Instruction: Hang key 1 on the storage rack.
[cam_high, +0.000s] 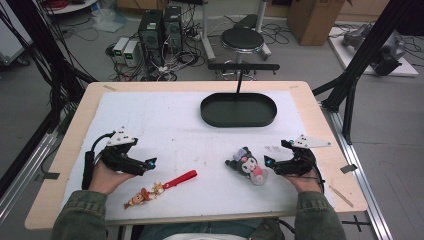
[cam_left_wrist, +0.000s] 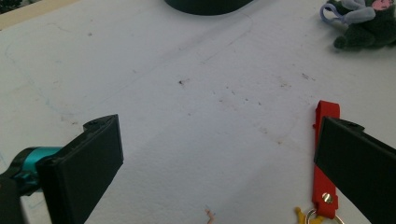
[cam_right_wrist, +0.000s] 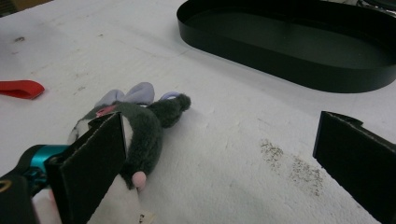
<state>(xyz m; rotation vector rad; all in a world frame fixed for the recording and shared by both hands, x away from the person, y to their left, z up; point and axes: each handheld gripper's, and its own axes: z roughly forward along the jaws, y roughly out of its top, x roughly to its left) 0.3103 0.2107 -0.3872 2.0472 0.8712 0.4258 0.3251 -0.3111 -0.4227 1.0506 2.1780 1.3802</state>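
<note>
**Nothing gathered yet**

Both toys are lying on the white mat: plush (cam_high: 247, 165) just beside right gripper (cam_high: 270, 162), figure keychain (cam_high: 159, 188) near left gripper (cam_high: 150, 163). Both grippers are gaping wide, holding nothing. Black tray (cam_high: 238, 110) is sitting empty; likely all sorting is remaining.

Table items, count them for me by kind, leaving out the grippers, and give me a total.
Plush toys: 1, the dark plush toy near the right side.
Keychains: 1, the figure keychain with its red strap.
Trays: 1, the black oval tray at the far side.
Total: 3
</note>
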